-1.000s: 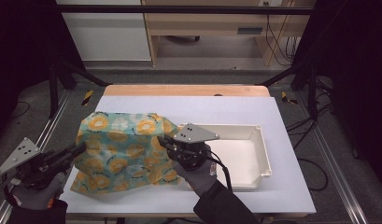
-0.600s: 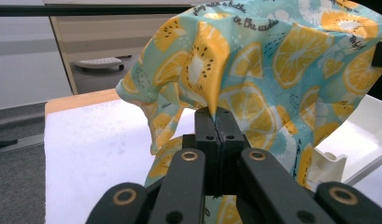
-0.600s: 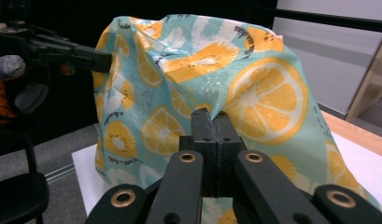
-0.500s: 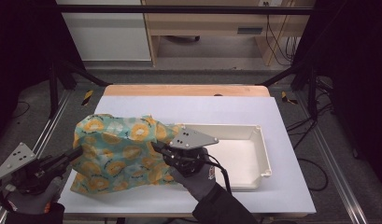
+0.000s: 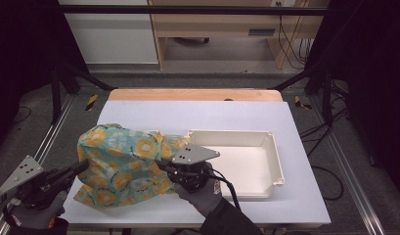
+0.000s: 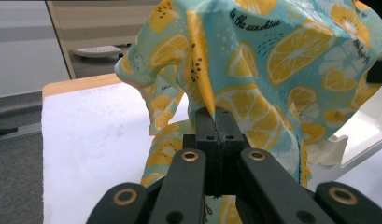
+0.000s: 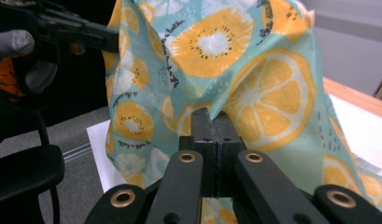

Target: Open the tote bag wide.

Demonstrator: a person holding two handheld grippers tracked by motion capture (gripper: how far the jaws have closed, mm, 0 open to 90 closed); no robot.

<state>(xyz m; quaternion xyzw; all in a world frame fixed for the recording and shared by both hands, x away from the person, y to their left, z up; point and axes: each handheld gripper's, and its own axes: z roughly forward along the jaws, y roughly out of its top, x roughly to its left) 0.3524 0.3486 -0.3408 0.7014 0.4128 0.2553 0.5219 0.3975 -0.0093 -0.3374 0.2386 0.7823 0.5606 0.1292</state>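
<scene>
you have one lemon-print cloth (image 5: 122, 166) and one white plastic tray (image 5: 276, 164) on one white table (image 5: 197, 115). you hold two grippers: one left gripper (image 5: 75, 169) and one right gripper (image 5: 161, 165).

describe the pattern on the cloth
Teal fabric cloth printed with orange and yellow citrus slices; clearest in the right gripper view.

Tray: we see a white rectangular tray (image 5: 276, 161) on the right half of the table, open side up.
Table: we see a white table top (image 5: 197, 117) with a wooden strip (image 5: 195, 94) along its far edge.
Floor: we see grey floor (image 5: 222, 63) beyond the table, with cables (image 5: 288, 44) hanging at the far right.
Cabinet: we see a white panel (image 5: 109, 39) and a wooden shelf (image 5: 212, 27) at the back.
</scene>
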